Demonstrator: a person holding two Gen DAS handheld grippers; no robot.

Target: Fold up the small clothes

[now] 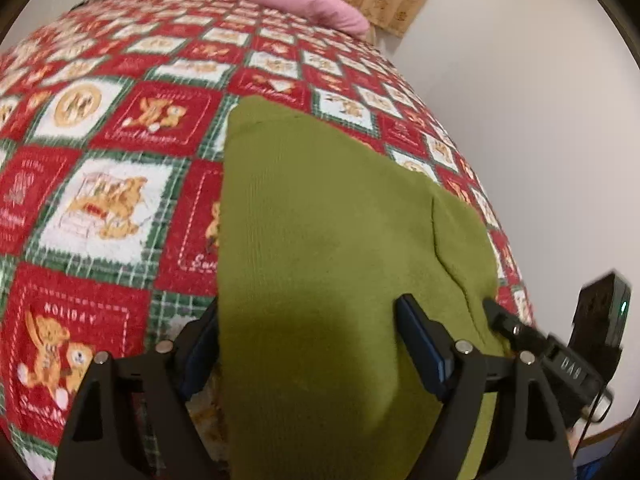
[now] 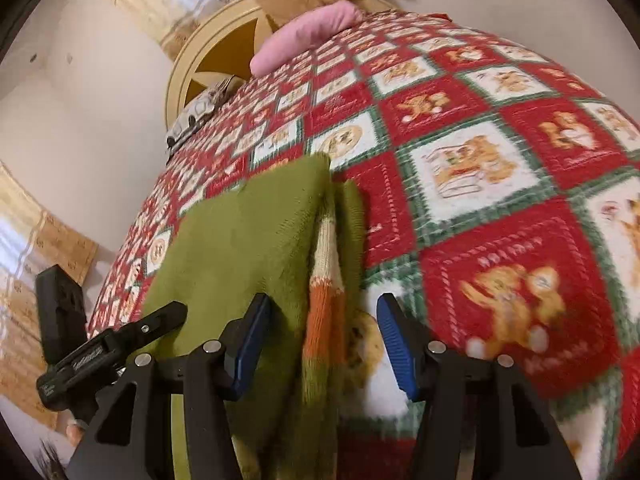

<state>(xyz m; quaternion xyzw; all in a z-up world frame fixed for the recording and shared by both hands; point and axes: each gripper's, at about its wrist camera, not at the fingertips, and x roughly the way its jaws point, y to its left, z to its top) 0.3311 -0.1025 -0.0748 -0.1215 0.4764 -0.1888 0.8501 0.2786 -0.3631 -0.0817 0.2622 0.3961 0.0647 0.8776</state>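
Observation:
A green knitted garment lies folded on the Christmas-patterned blanket. In the right wrist view the garment shows a white and orange striped part along its right edge. My left gripper is open, its blue-padded fingers standing either side of the garment's near end. My right gripper is open too, its fingers straddling the striped edge. The other gripper's tip shows at the garment's edge in each view, in the left wrist view and in the right wrist view.
A pink folded cloth lies at the blanket's far edge, also in the right wrist view. A white patterned item lies at another far corner. A pale wall and the bed's edge run alongside the garment.

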